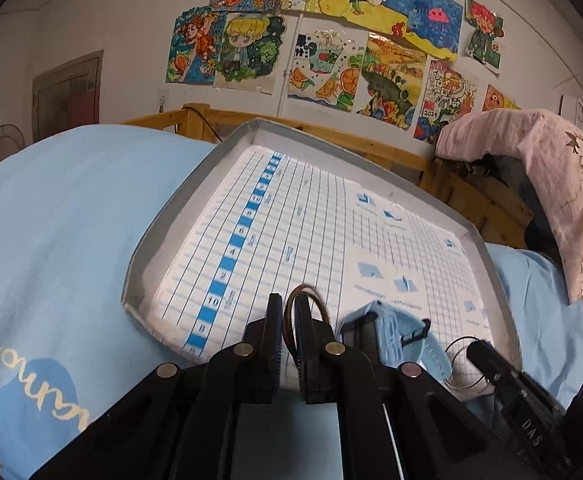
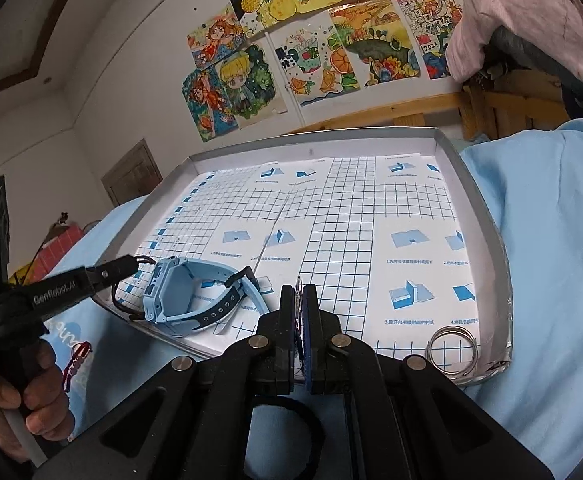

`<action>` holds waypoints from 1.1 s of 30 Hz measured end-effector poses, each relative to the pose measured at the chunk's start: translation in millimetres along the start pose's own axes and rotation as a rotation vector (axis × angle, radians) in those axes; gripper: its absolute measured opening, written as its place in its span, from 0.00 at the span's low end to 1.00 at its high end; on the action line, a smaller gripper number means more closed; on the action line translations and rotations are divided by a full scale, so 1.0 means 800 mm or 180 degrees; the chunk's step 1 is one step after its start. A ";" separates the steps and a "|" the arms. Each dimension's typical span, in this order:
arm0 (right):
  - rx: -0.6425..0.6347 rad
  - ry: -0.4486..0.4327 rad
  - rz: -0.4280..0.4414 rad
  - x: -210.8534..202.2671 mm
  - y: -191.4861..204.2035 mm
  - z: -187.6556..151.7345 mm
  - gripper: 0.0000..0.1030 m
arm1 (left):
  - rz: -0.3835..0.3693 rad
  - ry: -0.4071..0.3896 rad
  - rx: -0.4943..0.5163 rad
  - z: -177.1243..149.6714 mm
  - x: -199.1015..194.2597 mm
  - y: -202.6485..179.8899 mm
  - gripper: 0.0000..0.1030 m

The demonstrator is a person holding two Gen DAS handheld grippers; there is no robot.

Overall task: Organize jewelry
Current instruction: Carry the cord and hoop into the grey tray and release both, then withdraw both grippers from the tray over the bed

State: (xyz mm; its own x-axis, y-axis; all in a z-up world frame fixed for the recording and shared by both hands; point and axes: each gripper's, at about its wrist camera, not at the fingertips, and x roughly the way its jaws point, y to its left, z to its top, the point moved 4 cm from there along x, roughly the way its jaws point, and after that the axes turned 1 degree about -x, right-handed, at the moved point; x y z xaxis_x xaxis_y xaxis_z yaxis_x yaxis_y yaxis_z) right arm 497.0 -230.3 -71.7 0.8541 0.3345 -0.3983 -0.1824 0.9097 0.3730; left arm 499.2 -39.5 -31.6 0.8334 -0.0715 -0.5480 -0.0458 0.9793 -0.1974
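Observation:
A shallow grey tray, lined with blue-grid paper, lies on a light blue sheet. My left gripper is over its near edge, shut on a brown cord bracelet; the right wrist view shows that gripper with the bracelet looping below it. A light blue watch lies on its side in the tray between the grippers. My right gripper is shut on a thin wire hoop, seen edge-on between its pads. Silver rings lie in the tray's near right corner.
The light blue bedsheet surrounds the tray. A wooden bed rail runs behind it, below a wall of drawings. A pink blanket hangs at the far right. A person's hand grips the left gripper's handle.

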 end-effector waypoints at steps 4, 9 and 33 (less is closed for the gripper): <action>-0.0020 -0.0056 -0.0063 -0.012 0.000 0.008 0.23 | -0.0032 -0.0039 -0.0067 -0.003 -0.014 0.007 0.49; -0.0114 -0.0214 -0.0244 -0.050 0.002 0.029 0.39 | 0.0035 -0.0313 -0.0132 0.005 -0.058 0.011 0.74; -0.0470 -0.1044 -0.0613 -0.326 0.064 -0.022 0.99 | 0.0214 -0.0931 0.0037 -0.108 -0.308 0.033 1.00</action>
State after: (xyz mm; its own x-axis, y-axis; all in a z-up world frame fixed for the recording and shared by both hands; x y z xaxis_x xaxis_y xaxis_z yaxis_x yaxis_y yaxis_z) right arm 256.5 -266.5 36.4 0.9852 0.0802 -0.1517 -0.0516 0.9816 0.1837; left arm 244.7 -12.8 27.9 0.9521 0.0496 -0.3016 -0.1014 0.9821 -0.1585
